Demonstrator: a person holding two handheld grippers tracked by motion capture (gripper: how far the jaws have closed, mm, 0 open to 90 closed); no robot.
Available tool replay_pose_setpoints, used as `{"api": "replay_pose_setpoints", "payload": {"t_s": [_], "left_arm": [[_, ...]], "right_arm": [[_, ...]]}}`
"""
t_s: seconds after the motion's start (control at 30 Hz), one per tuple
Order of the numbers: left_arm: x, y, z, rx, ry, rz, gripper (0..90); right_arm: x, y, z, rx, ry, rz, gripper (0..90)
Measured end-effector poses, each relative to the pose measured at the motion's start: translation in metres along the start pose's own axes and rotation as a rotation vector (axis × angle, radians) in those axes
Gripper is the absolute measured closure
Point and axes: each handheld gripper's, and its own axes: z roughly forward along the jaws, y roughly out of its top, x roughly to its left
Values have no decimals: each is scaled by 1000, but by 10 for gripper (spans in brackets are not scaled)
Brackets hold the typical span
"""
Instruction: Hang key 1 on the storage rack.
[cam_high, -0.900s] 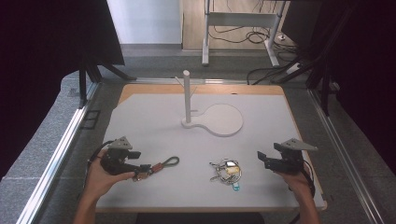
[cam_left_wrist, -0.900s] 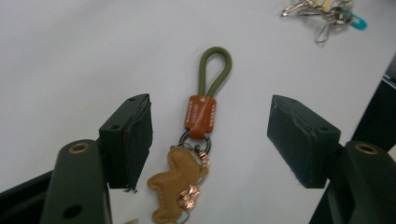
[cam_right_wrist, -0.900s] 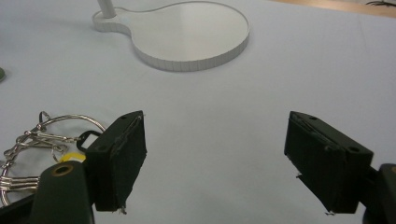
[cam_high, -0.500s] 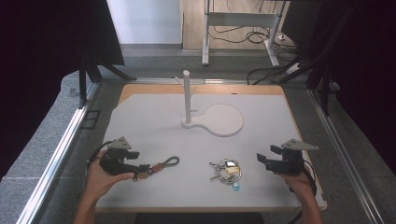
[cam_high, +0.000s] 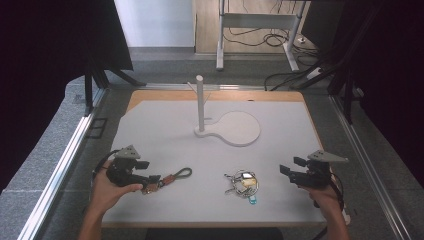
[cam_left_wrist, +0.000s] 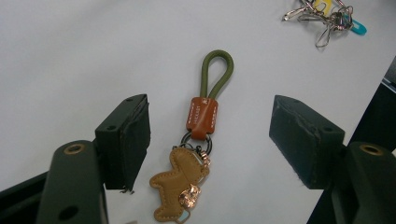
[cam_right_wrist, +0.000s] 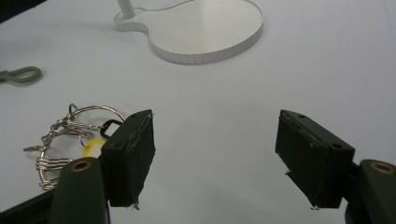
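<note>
Work looks barely begun: left tongs (cam_left_wrist: 210, 140) stand apart around the leather keychain (cam_left_wrist: 198, 154) lying at seven o'clock on the worktop (cam_high: 165, 125), right tongs (cam_right_wrist: 215, 154) apart beside the key bunch (cam_high: 242, 183), nothing lifted toward the stand (cam_high: 201, 107).

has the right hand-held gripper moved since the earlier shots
Yes, slightly. The right hand-held gripper has drifted toward the near edge of the white mat and toward the key bunch, which lies where it was.
</note>
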Motion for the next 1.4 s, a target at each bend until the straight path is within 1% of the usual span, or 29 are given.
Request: {"api": "replay_pose_setpoints", "payload": {"t_s": [0.03,0.1,0.13,0.17,0.23,0.27,0.33,0.4,0.43,0.47,0.5,0.6,0.63,0.67,0.7,0.73,0.8,0.83,0.93,1.0,1.03,1.07,1.1,1.13,1.17,1.2,1.23,1.27,1.4], "left_arm": [[0,4,1,2,14,3,297],[-2,5,3,13,24,13,297],[-3,6,6,31,30,26,292],[-7,11,12,66,55,58,282],[-8,16,16,74,68,73,276],[-8,16,16,74,68,73,274],[-7,20,17,65,62,76,272],[-6,21,17,70,63,87,271],[-5,23,13,65,53,93,272],[-5,23,13,65,53,93,275],[-3,23,9,58,50,89,278],[-2,24,5,59,43,92,281],[-4,25,3,55,16,105,284],[-4,25,3,55,16,105,284],[-9,26,2,61,-2,126,284],[-11,27,1,62,-9,134,283],[-13,27,0,71,-5,142,284],[-16,29,-3,75,-6,151,286],[-19,31,-7,84,-6,158,291],[-19,35,-8,105,1,170,306],[-17,38,-6,137,6,181,313],[-17,38,-6,137,6,181,315],[-16,42,-1,175,12,194,317],[-16,42,-1,175,12,194,319],[-16,44,5,211,13,208,321],[-16,44,5,211,13,208,324],[-16,45,12,239,11,215,327],[-16,45,15,254,7,218,332],[-14,45,21,279,0,214,356]], "right_arm": [[-1,0,0,3,6,1,284],[-1,0,0,10,4,-6,283],[-1,0,0,15,0,-12,284],[-3,-2,-1,19,4,-13,301],[-5,-3,-2,13,6,-5,309],[-6,-4,-2,11,4,2,310],[-7,-5,-3,13,4,5,311],[-7,-5,-3,16,10,2,310],[-6,-5,-1,26,22,-21,309],[-6,-5,-1,26,22,-21,309],[-5,-4,0,31,25,-35,308],[-5,-4,2,35,25,-35,308],[-5,-5,3,37,24,-32,309],[-5,-5,3,37,24,-32,309],[-5,-5,3,39,15,-36,309],[-4,-4,2,38,13,-36,310],[-3,-4,1,36,13,-34,311],[-1,-3,-2,23,13,-34,314],[1,-3,-4,21,15,-43,315],[2,-3,-6,24,13,-47,316],[1,-3,-6,26,10,-45,317],[1,-3,-6,26,10,-45,317],[-1,-3,-5,26,5,-37,317],[-1,-3,-5,26,5,-37,317],[-2,-4,-4,32,5,-35,318],[-2,-4,-4,32,5,-35,318],[-2,-5,-2,42,3,-32,319],[-2,-6,-1,44,1,-34,319],[-2,-7,0,53,0,-31,320]]}}
